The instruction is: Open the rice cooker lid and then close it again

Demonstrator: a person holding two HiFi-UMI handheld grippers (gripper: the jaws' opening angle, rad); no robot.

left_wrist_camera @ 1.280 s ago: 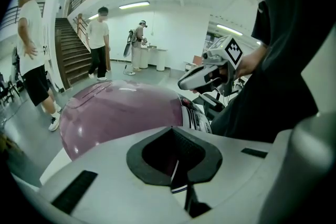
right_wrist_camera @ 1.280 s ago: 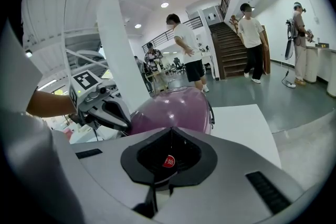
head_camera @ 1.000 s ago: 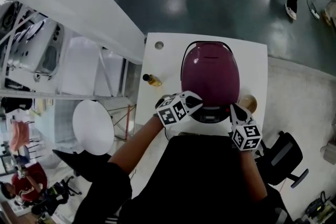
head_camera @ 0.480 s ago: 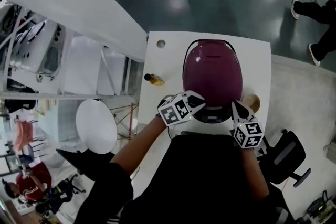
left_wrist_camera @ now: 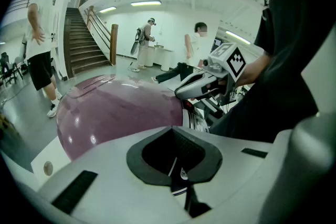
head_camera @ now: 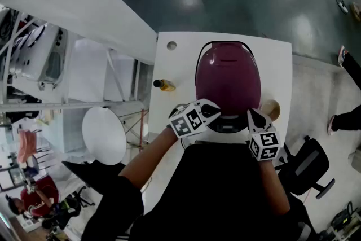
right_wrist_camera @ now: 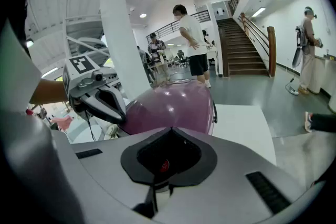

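Note:
The rice cooker (head_camera: 227, 79) stands on the white table (head_camera: 277, 70) with its purple domed lid down and its black carry handle folded to the far side. My left gripper (head_camera: 212, 112) rests shut at the cooker's near left edge, by the white front panel. At the near right edge my right gripper (head_camera: 251, 116) is shut too. In the left gripper view the lid (left_wrist_camera: 115, 113) fills the left, with the right gripper (left_wrist_camera: 202, 86) beyond it; the left gripper's (left_wrist_camera: 178, 173) jaws hold nothing. The right gripper view shows the lid (right_wrist_camera: 170, 105) and the left gripper (right_wrist_camera: 100, 94) beside it; the right gripper (right_wrist_camera: 157, 176) holds nothing.
A small amber bottle (head_camera: 164, 85) lies on the table left of the cooker. A round tan object (head_camera: 271, 109) sits at the cooker's right. The table has a round hole (head_camera: 171, 45) at its far left corner. An office chair (head_camera: 304, 169) stands at the near right.
Both grippers and the cooker stay where they were. People on the floor beyond the table have walked off to the right.

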